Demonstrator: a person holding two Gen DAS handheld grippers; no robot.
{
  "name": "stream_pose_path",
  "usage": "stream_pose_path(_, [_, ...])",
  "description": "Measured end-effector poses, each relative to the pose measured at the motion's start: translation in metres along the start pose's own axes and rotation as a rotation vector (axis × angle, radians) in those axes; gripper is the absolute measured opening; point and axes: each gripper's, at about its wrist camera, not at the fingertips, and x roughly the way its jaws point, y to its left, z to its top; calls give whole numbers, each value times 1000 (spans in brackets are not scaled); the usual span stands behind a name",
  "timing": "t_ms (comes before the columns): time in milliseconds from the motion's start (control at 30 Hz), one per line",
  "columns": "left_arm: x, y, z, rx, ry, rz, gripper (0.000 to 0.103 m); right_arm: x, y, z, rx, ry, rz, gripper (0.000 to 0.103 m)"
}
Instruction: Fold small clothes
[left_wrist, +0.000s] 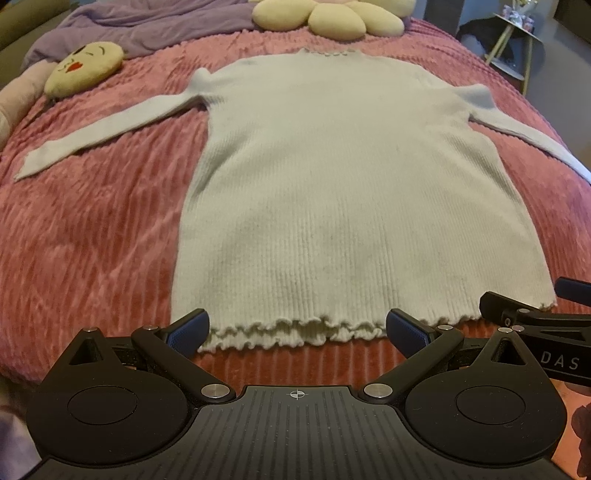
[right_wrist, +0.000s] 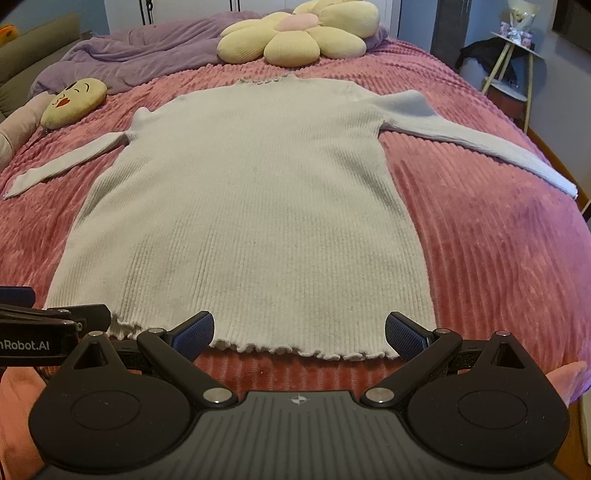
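Left wrist view: a cream ribbed sweater (left_wrist: 325, 192) lies flat on a pink bedspread (left_wrist: 92, 229), sleeves spread, apparently ready for folding. The left gripper (left_wrist: 297, 330) hovers at the frilled hem, jaws wide, holding nothing.

Right wrist view: the right gripper (right_wrist: 299, 332), likewise wide and empty, faces the hem alongside.

**White ribbed sweater spread flat on the bed**

The sweater (left_wrist: 325, 177) is a pale, off-white knit with fine vertical ribbing. It lies face-flat and unfolded, its body smooth and its ruffled neck at the far end. The wavy lettuce-edge hem (right_wrist: 291, 349) runs along the near edge. Both long sleeves are stretched outward and slightly toward the hem, one to each side, the left sleeve (left_wrist: 96, 133) lying straight.
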Motion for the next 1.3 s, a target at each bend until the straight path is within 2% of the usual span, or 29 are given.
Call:
stream_pose_path(400, [25,0,5,-25,47,-8,103,31,-10,-2,23,66,17,99])
stream_pose_path(633, [38,3,19,-37,52,13,103,44,-28,4,77,43,50,99])
stream_pose_path(800, [53,8,39,-53,37,61,103,62,-61,6,217,-9,157,99])
stream_pose_path(933, [75,11,51,-67,77,99,103,75,-93,-8,379,-65,285,99])
stream_pose_path(1033, [89,12,51,-77,107,107,103,77,-100,-10,339,-68,342,99])
stream_pose_path(1200, [96,7,53,-74,131,128,103,73,-92,2,175,-6,352,99])
stream_pose_path(1233, [96,6,54,-71,135,131,103,68,-97,6,190,-23,366,99])
stream_pose_path(1300, [97,6,54,-72,139,134,103,54,-120,21,227,-140,347,99])
